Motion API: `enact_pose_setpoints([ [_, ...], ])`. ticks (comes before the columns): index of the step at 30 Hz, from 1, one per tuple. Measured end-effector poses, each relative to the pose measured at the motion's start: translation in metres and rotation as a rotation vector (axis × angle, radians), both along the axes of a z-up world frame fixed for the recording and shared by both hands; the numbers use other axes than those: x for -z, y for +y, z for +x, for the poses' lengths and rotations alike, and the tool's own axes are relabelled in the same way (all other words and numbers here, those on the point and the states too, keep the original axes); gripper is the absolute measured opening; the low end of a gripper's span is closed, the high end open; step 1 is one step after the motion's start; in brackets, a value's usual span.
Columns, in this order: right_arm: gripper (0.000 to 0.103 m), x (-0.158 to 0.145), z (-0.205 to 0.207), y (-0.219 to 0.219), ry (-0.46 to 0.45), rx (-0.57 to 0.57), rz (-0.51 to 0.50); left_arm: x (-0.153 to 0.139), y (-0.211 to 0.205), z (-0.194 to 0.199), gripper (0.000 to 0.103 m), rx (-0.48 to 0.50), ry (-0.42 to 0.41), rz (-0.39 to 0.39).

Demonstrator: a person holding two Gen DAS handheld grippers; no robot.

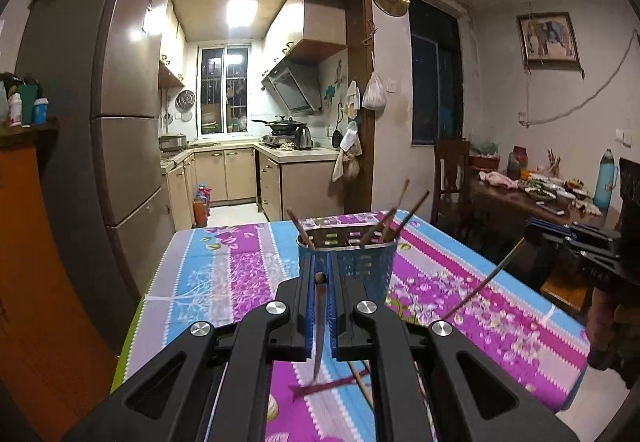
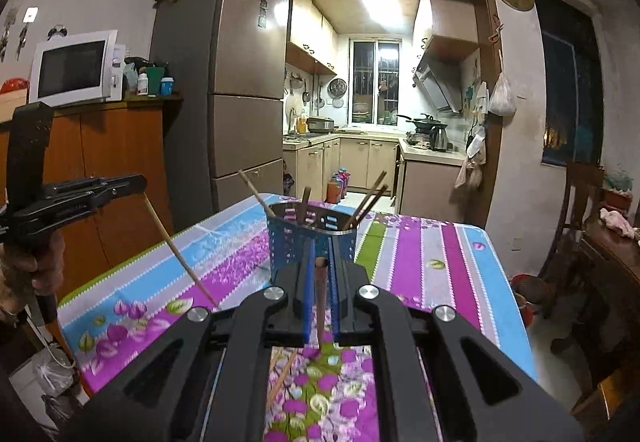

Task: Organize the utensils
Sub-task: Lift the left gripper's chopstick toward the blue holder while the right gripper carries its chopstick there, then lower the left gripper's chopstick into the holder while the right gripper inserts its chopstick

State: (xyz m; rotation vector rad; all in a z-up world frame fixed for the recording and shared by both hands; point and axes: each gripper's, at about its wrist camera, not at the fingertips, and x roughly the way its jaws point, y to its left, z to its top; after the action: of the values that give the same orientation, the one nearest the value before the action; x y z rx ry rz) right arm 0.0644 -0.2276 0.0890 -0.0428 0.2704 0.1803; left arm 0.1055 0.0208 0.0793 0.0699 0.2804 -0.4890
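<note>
Left wrist | left gripper [image 1: 320, 274] clamps chopstick [image 1: 319, 322] | holder [image 1: 347, 262] just beyond

The blue holder [image 1: 347, 262] is partly hidden behind the left gripper [image 1: 320, 282], and its bottom cannot be seen. The chopstick [image 1: 319, 326] in that gripper looks blurry at its low end. More chopsticks [image 2: 282, 378] on the tablecloth [image 2: 420, 254] hide under the right gripper [image 2: 320, 274]. The food [image 1: 548, 188] on the far table is too small to tell
</note>
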Motion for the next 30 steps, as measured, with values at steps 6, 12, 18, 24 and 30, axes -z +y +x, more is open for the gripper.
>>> enact_pose_setpoints([
  [6,0.005,-0.02,0.007,-0.007,-0.005,-0.006,0.027,-0.018,-0.005,0.012,0.007,0.022,0.015,-0.02],
  [12,0.005,-0.039,-0.001,-0.003,-0.035,-0.011,0.002,-0.034,-0.013,0.005,0.007,0.041,-0.009,-0.008],
  [18,0.005,-0.066,0.002,0.003,-0.06,-0.032,-0.006,-0.066,-0.026,0.004,0.007,0.056,-0.055,-0.029],
  [24,0.005,-0.105,0.02,0.005,-0.13,-0.026,0.0,-0.116,-0.045,0.018,0.007,0.061,-0.154,-0.075],
  [30,0.005,-0.143,0.063,-0.001,-0.202,0.01,0.036,-0.154,-0.066,0.057,0.007,0.018,-0.229,-0.121],
])
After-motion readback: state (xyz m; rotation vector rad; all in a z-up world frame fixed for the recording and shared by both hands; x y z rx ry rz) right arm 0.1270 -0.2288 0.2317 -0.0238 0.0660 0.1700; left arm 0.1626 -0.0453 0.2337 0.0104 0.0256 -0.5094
